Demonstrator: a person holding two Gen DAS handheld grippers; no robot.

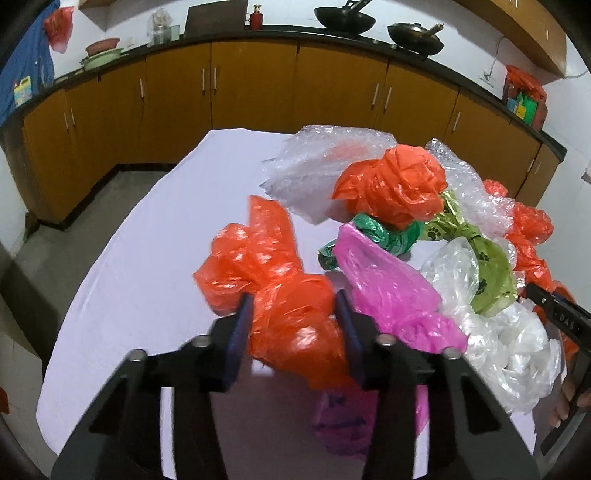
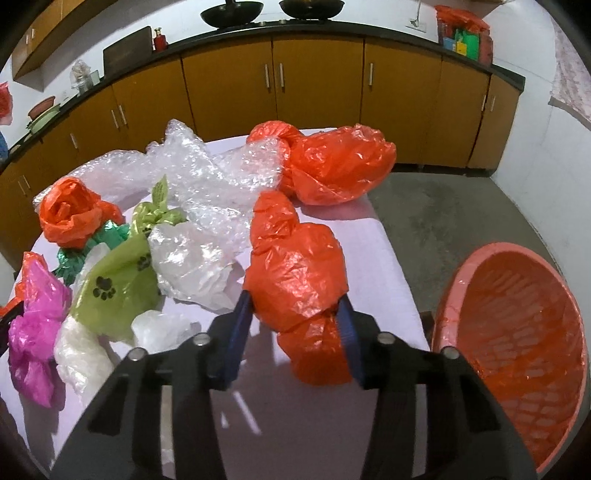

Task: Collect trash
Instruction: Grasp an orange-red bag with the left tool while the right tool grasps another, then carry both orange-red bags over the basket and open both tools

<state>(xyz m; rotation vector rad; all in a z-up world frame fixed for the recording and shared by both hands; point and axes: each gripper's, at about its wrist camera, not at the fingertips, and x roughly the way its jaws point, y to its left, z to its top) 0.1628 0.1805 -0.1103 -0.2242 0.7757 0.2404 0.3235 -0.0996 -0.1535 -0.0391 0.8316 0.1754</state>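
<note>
My left gripper [image 1: 294, 302] is shut on a crumpled orange plastic bag [image 1: 273, 280] and holds it above the white table [image 1: 147, 258]. My right gripper [image 2: 295, 306] is shut on another orange plastic bag [image 2: 295, 273], over the table's right side. A pile of trash lies between them: a pink bag [image 1: 391, 291], a green paw-print bag [image 2: 114, 284], clear bags [image 2: 188, 262], bubble wrap [image 2: 207, 173], a balled orange bag [image 1: 395, 188] and a large orange bag [image 2: 332, 162]. An orange-pink basket [image 2: 513, 339] stands on the floor right of the table.
Yellow-brown cabinets [image 1: 251, 85] with a black counter run along the back wall, with woks [image 1: 343, 16] on top. Grey floor [image 2: 443, 214] lies around the table. The right gripper's body shows at the left wrist view's right edge [image 1: 565, 325].
</note>
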